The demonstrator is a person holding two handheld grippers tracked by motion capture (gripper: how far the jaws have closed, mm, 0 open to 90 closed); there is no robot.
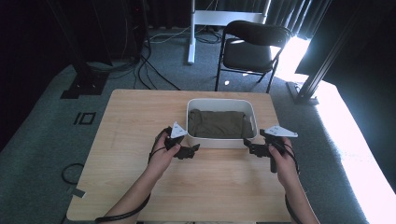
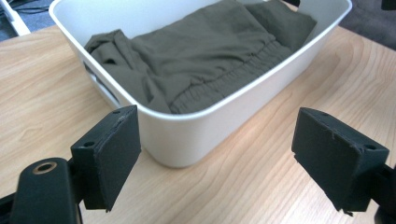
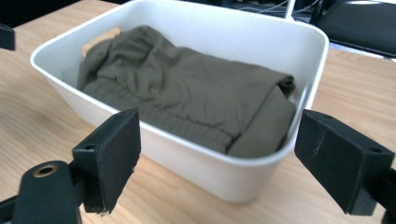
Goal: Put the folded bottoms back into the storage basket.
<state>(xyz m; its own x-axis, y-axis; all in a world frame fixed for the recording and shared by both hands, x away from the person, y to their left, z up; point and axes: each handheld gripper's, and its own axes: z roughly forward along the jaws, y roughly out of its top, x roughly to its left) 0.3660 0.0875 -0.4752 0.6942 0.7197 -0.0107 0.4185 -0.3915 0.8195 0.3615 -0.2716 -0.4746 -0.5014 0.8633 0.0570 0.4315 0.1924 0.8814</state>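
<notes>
At the near edge of the table (image 1: pixel 140 186), your forearms come in from the bottom of the high view, one tong in each hand. Your left gripper (image 1: pixel 190 150) sits just short of the bin's near left corner; your right gripper (image 1: pixel 249 146) sits at its near right corner. Both stand wide, with nothing between the pads: each gripper view shows bare wood and the white bin wall between the two black jaws.

Just beyond them, near the far middle of the table, the bin (image 1: pixel 221 142) holds the garment (image 1: pixel 217 123), an olive piece of clothing, loosely folded, that lies flat on the bin floor and covers most of it. An elastic band shows along its near side in both gripper views.

You seem to be at the approach, closing in on the bin from both sides, with no grip made yet. The next move probably calls for lifting both tongs over the near rim, coming down on the cloth at two spread points, and pinching enough fabric that it rises without slipping or dragging the light bin along.

Past the table, a black chair (image 1: pixel 252 46) stands on the carpet.
</notes>
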